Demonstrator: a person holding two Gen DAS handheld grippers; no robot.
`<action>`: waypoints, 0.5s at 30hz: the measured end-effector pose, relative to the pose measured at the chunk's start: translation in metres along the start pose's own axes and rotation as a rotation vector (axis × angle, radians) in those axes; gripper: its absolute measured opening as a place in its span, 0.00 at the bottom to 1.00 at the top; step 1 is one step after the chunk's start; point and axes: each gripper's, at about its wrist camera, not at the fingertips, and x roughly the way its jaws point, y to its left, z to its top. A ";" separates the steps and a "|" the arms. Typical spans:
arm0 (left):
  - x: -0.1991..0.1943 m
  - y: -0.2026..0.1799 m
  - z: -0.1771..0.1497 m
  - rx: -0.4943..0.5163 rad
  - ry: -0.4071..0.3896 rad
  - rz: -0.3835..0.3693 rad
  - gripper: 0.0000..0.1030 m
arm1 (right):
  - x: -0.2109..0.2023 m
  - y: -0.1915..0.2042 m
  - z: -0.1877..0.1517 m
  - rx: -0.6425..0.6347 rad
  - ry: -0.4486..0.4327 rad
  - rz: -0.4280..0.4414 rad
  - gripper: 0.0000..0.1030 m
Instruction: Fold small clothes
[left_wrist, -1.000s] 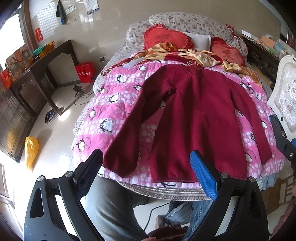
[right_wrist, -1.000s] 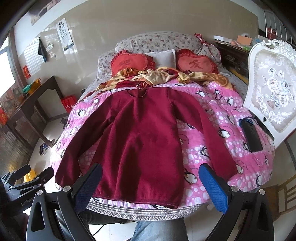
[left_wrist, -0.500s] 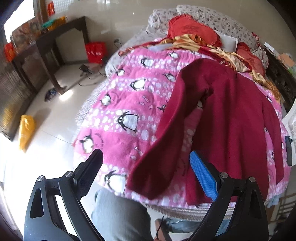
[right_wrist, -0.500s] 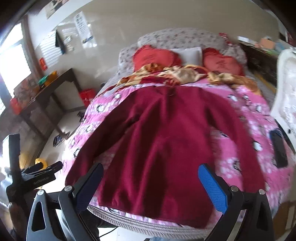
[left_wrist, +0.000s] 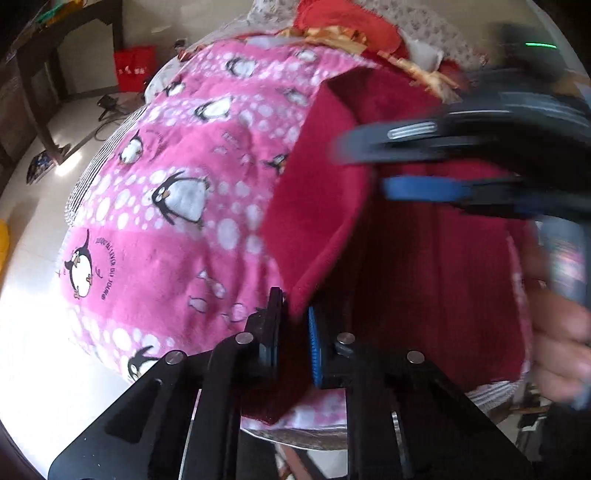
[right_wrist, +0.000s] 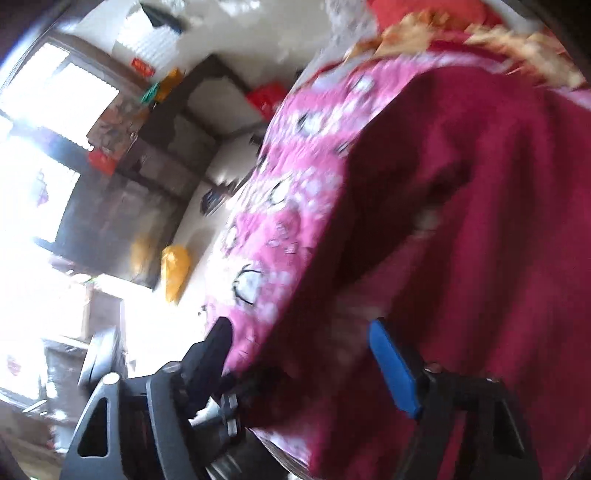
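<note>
1. Your left tongs (left_wrist: 294, 334) were closed on the cuff end of the dark red sweater (left_wrist: 436, 258), with the fabric pinched between the two pads.
2. Your right tongs (right_wrist: 299, 354) were open, with the jaws wide apart over the sweater's left sleeve (right_wrist: 325, 273); in the left wrist view they appeared blurred above the garment (left_wrist: 417, 166).
3. The sweater lay on the pink penguin blanket (left_wrist: 177, 192) of the bed, and its gripped sleeve (left_wrist: 317, 192) was raised from the blanket.
4. Beyond the sweater you had red pillows (left_wrist: 332, 18) at the head of the bed.
5. On the floor beside the bed stood a red bag (left_wrist: 135, 72) and a dark wooden desk (left_wrist: 48, 55).
</note>
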 end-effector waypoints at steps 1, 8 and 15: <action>-0.005 -0.003 -0.001 0.010 -0.009 -0.011 0.05 | 0.013 -0.003 0.005 0.019 0.033 0.014 0.61; -0.034 -0.026 -0.001 0.103 -0.049 -0.018 0.03 | 0.039 -0.004 0.014 0.034 0.124 -0.021 0.07; -0.100 -0.098 0.018 0.258 -0.150 -0.153 0.03 | -0.030 0.008 0.026 -0.026 0.013 0.123 0.04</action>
